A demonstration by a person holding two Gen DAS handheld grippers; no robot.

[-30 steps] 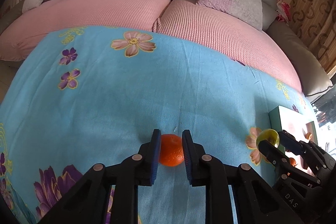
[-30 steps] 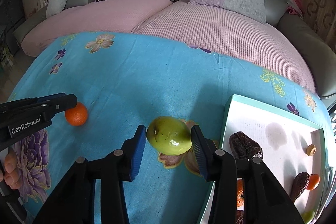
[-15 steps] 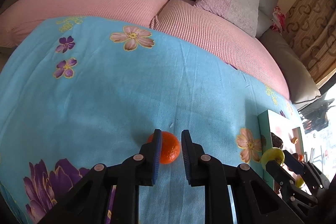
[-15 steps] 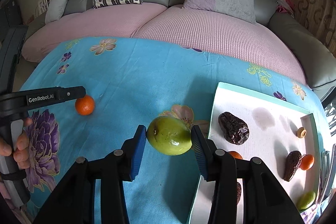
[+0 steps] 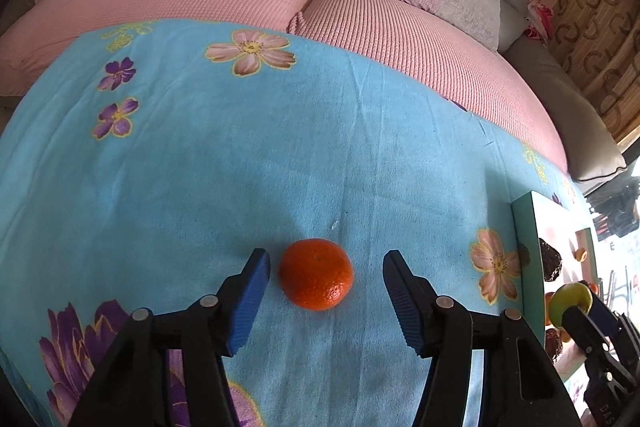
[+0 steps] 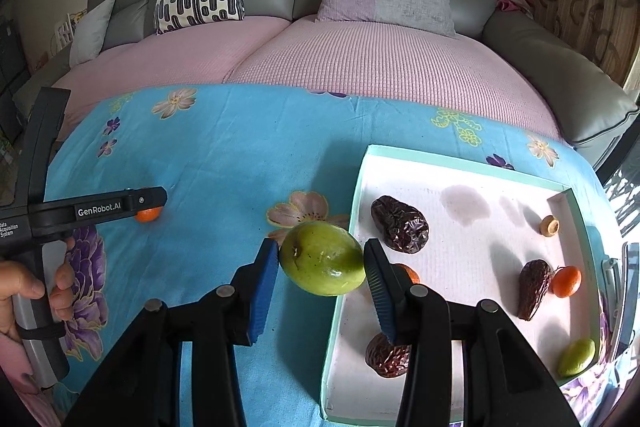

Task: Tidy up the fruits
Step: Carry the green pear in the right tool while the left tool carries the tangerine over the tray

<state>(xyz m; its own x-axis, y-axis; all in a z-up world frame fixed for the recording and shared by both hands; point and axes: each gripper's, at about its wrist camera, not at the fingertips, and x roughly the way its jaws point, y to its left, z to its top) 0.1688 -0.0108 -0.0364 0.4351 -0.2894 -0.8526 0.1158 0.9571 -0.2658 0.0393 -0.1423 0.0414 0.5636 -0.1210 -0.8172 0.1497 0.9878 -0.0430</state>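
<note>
A small orange rests on the blue flowered cloth. My left gripper is open, its blue pads standing on either side of the orange with gaps to both. From the right wrist view the same orange peeks out behind the left gripper's finger. My right gripper is shut on a green apple, held just above the left rim of the white tray. That apple also shows at the far right of the left wrist view.
The tray holds wrinkled dark dates, small oranges, a green fruit and a tan piece. A pink sofa with cushions lies behind the cloth. A hand grips the left tool's handle.
The left gripper's jaws have spread wide from the orange, which now lies free on the cloth. The right gripper has carried the apple rightward to the tray's edge.
</note>
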